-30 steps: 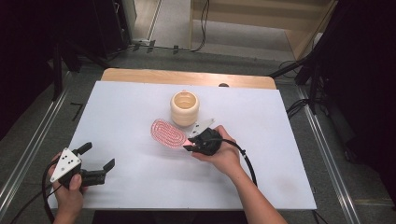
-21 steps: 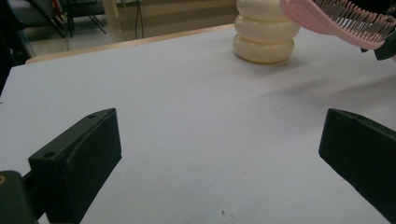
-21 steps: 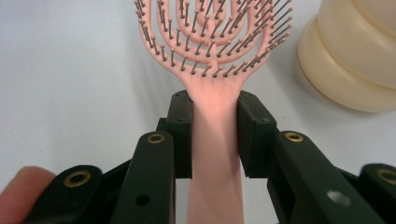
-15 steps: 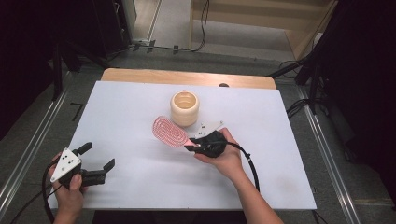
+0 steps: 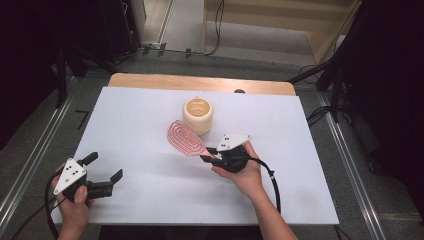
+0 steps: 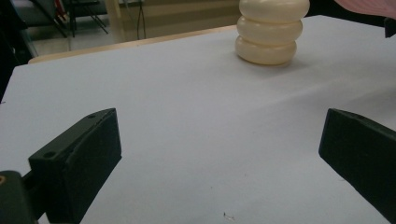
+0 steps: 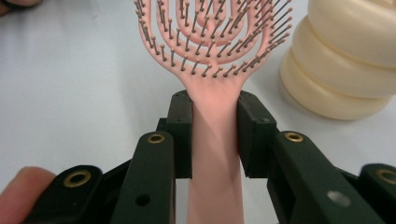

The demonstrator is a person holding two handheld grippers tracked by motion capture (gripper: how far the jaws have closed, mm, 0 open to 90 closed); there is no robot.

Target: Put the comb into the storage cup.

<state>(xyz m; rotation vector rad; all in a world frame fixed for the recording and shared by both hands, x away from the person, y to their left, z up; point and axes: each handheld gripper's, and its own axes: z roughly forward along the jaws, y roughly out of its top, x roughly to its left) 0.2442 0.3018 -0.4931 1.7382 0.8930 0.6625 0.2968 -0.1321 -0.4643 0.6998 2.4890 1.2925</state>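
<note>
Brush [image 5: 186, 139]: pink, vented head, bristles up; handle clamped between fingers [image 7: 181, 135] of right gripper [image 5: 210, 154], head raised just beside cup [image 5: 198, 115], over worktop [image 5: 150, 105].
Cup: cream, ribbed, upright, open mouth up, mid-worktop.
Right gripper: closed firmly on brush handle just below the head; pads flat on both sides.
Left gripper [image 5: 102, 174]: fingers wide, nothing between, low over near left corner, well apart from brush and cup.
Step in hand, judged: carrying brush toward cup, possibly to stand it inside.
Risks: head close to cup wall, perhaps touching, hard to tell from above; a sideways swing could knock cup over. Smooth, tapering handle could pivot or slip in the grip if tilted fast. Broad head may catch on cup rim.
</note>
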